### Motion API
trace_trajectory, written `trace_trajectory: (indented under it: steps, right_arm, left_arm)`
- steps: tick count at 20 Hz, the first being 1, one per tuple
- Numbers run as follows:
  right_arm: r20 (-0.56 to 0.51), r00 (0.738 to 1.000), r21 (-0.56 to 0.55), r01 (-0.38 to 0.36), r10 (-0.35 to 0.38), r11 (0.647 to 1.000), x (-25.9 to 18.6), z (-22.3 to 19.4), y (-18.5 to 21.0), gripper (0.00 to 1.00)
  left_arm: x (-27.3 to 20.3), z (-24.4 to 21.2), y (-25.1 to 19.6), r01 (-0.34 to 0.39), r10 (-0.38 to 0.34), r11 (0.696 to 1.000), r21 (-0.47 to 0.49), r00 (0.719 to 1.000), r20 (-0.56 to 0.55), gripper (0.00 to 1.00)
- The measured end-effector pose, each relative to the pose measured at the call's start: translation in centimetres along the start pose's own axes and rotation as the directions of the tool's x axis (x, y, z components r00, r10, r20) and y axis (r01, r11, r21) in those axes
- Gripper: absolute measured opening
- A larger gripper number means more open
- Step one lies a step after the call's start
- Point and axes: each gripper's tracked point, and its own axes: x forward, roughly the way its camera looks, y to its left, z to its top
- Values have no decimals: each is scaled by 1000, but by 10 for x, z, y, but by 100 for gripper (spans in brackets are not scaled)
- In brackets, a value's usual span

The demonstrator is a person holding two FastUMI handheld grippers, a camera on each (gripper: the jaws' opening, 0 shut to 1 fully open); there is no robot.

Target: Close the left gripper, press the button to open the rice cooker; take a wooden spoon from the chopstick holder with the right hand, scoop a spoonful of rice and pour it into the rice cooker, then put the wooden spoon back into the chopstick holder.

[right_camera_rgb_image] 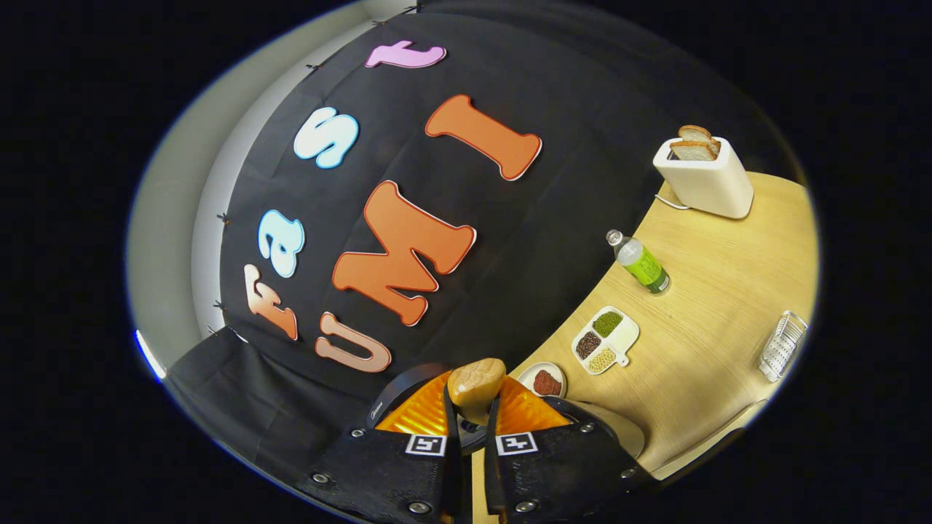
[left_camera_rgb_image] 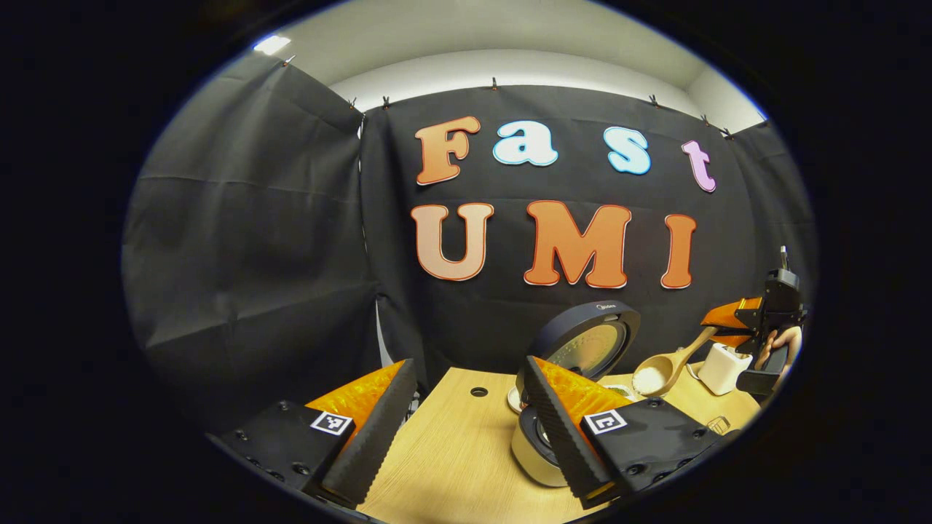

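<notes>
Wooden table (left_camera_rgb_image: 444, 451) under black cloth, left gripper view: left gripper (left_camera_rgb_image: 466, 429) wide open, empty, beside opened rice cooker (left_camera_rgb_image: 582, 349); wooden spoon (left_camera_rgb_image: 666, 367) with rice right of cooker. Right gripper view: right gripper (right_camera_rgb_image: 470, 429) clamped on spoon handle, tilted over cooker. Pouring step; likely needs tipping further over the pot.

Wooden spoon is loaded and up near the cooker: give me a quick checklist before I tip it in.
1. Rice cooker lid open: ok, lid stands upright.
2. Rice in the wooden spoon bowl: ok, white heap visible.
3. Right claw shut on the spoon handle: ok, both fingers press it.
4. Spoon bowl over the pot opening: cannot tell; it sits beside the lid, and the left claw's finger hides the pot.
5. Left claw clear of the pour: not ok, open and low in front of the cooker.
</notes>
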Motion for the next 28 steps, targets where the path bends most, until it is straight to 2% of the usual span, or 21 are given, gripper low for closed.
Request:
trace_trajectory:
  steps: [13, 18, 28]
  right_arm:
    - [-6, 998, -153, -58, 58, 987, 1, -15, 26, 11]
    - [5, 997, -212, -72, 75, 975, -1, -14, 32, 11]
    - [15, 993, -313, -105, 116, 944, -4, -19, 48, 11]
  left_arm:
    - [-3, -2, 8, -12, 12, 1000, 1, 1000, -4, 100]
    - [-3, 0, 10, -16, 16, 1000, -5, 1000, -2, 98]
    - [-3, 0, 11, -16, 16, 1000, 2, 1000, -6, 100]
